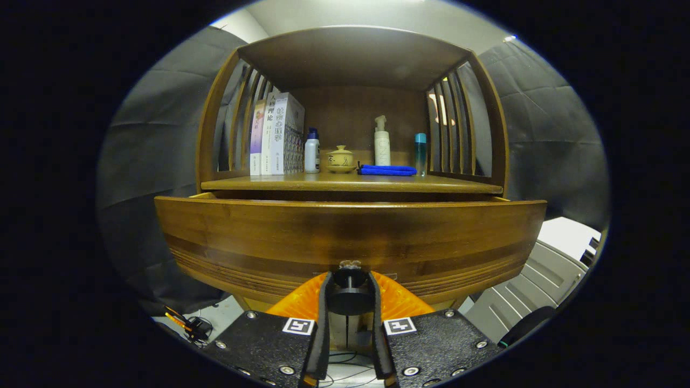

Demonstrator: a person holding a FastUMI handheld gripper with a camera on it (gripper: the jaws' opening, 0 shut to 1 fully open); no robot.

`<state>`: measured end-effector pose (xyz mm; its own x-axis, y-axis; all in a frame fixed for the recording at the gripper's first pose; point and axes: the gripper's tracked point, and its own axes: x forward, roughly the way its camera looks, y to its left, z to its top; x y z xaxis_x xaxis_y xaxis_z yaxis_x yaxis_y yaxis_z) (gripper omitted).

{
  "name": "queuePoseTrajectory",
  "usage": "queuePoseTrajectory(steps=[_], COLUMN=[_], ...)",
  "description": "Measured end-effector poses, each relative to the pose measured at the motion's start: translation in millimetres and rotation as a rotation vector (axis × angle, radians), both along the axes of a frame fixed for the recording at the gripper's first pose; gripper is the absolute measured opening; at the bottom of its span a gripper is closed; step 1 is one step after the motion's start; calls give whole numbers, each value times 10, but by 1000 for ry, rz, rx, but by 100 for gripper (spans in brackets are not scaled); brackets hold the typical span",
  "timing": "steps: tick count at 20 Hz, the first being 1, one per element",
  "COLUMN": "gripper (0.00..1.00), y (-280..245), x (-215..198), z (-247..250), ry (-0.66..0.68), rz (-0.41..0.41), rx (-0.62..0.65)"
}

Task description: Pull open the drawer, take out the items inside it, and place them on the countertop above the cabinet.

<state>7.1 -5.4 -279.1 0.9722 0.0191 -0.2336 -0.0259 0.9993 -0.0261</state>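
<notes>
Seemingly tool (349,293) clamped on drawer knob (349,291); drawer (350,237) front blocks view inside; books (277,134), bottles on countertop (350,184)

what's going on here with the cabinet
A handheld gripper is closed on the round knob of the drawer, both fingers pressing its sides. The drawer front stands out ahead of the countertop, so it looks pulled partly open; its inside is hidden from this angle. On the countertop sit books, a white bottle, a lidded cup, a blue cloth, a pump bottle and a teal tube.
</notes>
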Motion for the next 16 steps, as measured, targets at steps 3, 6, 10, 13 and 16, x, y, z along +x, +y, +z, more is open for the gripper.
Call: queuePoseTrajectory(steps=[3,6,10,13,16], gripper=[33,33,33,33,33], y=[5,34,57,71,86], x=[-218,-354,-637,-736,-815], z=[-22,-9,-11,-6,-18], ry=[19,28,51,62,74], rz=[5,16,30,49,52], rx=[-2,-21,-30,-37,-40])
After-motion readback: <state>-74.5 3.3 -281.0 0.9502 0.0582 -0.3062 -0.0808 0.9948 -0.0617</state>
